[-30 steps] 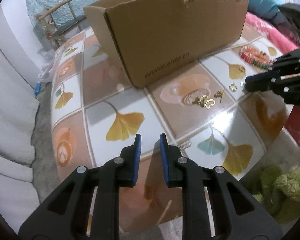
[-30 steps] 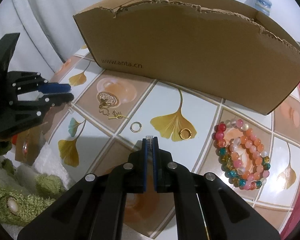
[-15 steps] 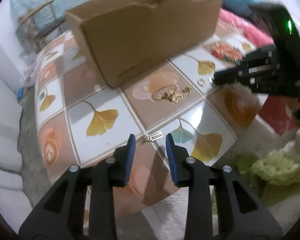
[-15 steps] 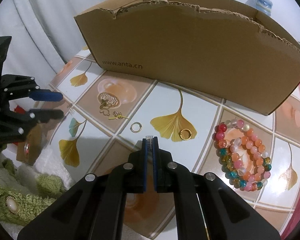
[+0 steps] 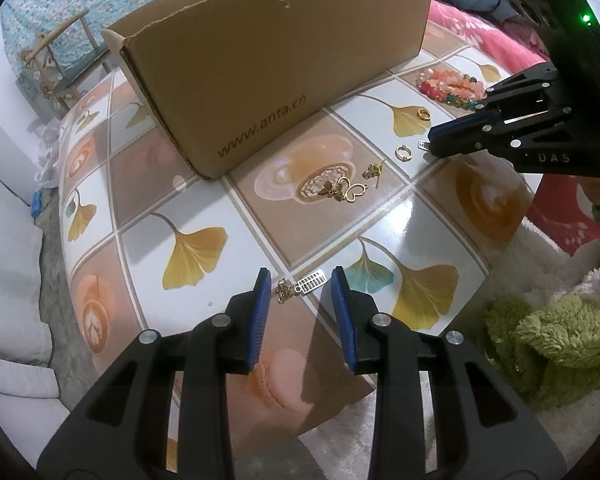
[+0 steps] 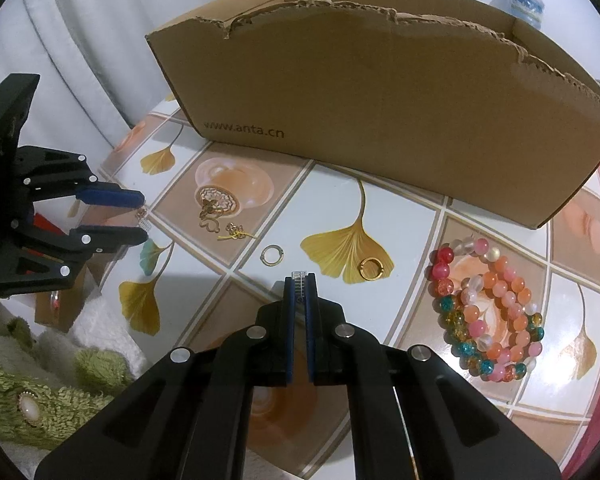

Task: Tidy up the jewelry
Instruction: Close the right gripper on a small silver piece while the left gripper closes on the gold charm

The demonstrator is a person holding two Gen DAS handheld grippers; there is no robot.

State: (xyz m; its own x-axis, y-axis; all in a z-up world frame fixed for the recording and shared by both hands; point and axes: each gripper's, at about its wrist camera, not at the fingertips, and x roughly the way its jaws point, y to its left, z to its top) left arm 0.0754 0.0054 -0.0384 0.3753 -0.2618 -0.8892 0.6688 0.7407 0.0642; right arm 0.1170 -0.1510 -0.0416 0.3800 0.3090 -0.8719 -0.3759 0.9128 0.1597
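Note:
My left gripper (image 5: pixel 298 276) stands open just above the tiled table (image 5: pixel 204 184). A small earring with a silver rectangular charm (image 5: pixel 310 282) lies on the table between its blue pads, which do not touch it. My right gripper (image 6: pixel 299 278) is shut on a matching small rectangular charm (image 6: pixel 299 274) that sticks out past its tips. The right view shows the left gripper (image 6: pixel 143 218) at the left edge. Loose on the table lie a gold ring (image 6: pixel 371 269), a pale ring (image 6: pixel 273 256), gold charms (image 5: pixel 344 190), a stud (image 6: pixel 236 232) and bead bracelets (image 6: pixel 492 312).
A torn-topped cardboard box (image 6: pixel 380 120) printed www.anta.cn stands behind the jewelry. Green fuzzy fabric (image 5: pixel 540 340) bunches off the table's near edge, with pink cloth (image 5: pixel 560 216) beside it. A white curtain (image 6: pixel 80 40) hangs at the far left.
The left gripper's jaws have spread wider and its view has swung right, so the earring now lies between the fingers. The right gripper has stayed still with its charm.

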